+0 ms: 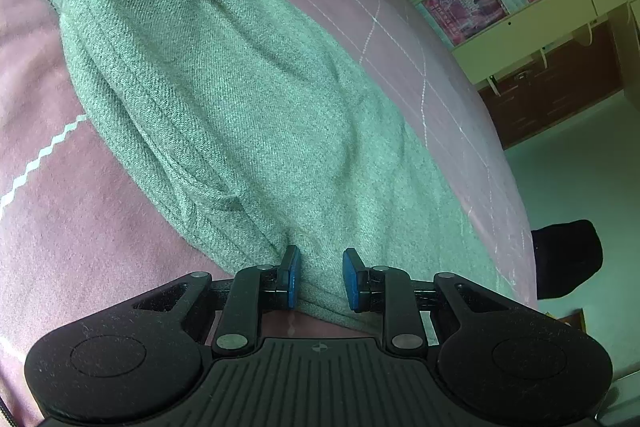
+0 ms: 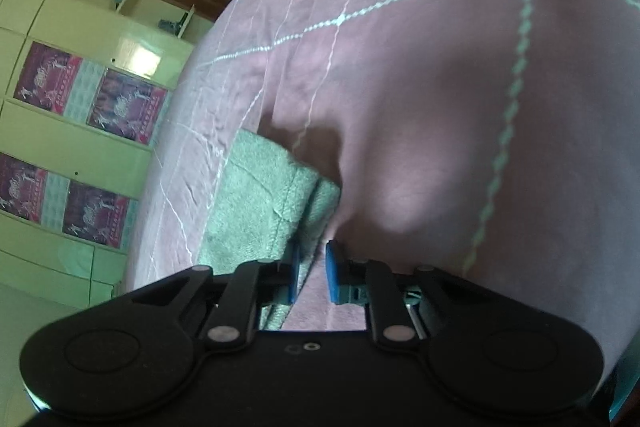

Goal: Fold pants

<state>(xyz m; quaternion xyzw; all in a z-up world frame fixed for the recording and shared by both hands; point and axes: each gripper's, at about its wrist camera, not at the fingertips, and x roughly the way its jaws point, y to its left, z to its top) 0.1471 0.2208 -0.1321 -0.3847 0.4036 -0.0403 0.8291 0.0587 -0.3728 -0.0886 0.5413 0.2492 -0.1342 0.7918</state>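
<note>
on the bed (image 1: 60, 227), pink checked cover, the green pants (image 1: 224, 99) lie bunched, running off toward 11 o'clock in the left cam. left gripper (image 1: 320, 277) fingers nearly closed, pinching the near hem. right gripper (image 2: 313, 273) fingers close together w/ pants edge (image 2: 260, 211) and cover between them, can't tell if gripping.

The near hem of the pants (image 1: 224, 99) slips under the left claw (image 1: 320, 277) body, so its lower edge is hidden. In the right wrist view only a corner of them shows at centre left, the rest cut off behind the right claw (image 2: 314, 273). The bed (image 2: 420, 87) there is blurred at right. A dark thing (image 1: 566, 259) at the lower right of the left wrist view is unclear.
</note>
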